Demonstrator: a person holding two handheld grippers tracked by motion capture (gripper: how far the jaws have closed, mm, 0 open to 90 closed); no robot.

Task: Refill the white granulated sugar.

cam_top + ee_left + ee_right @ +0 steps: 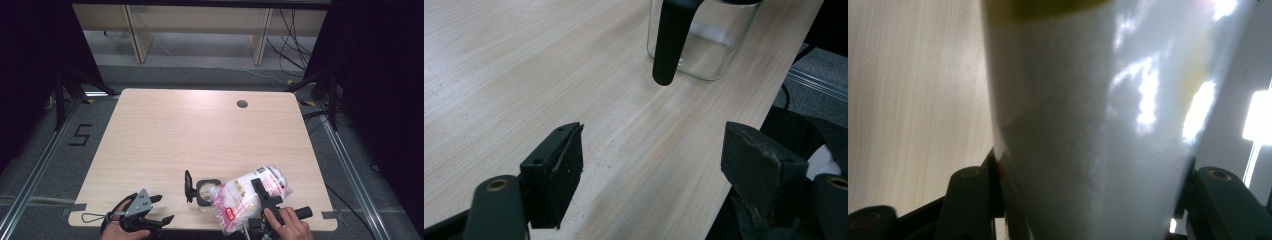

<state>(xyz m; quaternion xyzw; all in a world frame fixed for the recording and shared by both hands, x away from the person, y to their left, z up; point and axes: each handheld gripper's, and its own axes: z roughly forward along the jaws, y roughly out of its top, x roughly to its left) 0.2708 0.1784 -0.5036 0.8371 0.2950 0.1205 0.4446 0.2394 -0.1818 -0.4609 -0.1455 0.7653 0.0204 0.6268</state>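
Right gripper point(264, 196) pinches the white plastic bag point(245, 196) across its middle, holding it tilted just right of the open glass jar point(206, 192) at the table's point(200, 135) near edge. Left gripper point(159, 209) rests near left, jaws spread, empty. Step judged: pour setup. Next: bring the bag's mouth over the jar.

White plastic bag point(247, 196) of powder, red label, tilted over open glass jar point(205, 192) at table's 6 o'clock edge.
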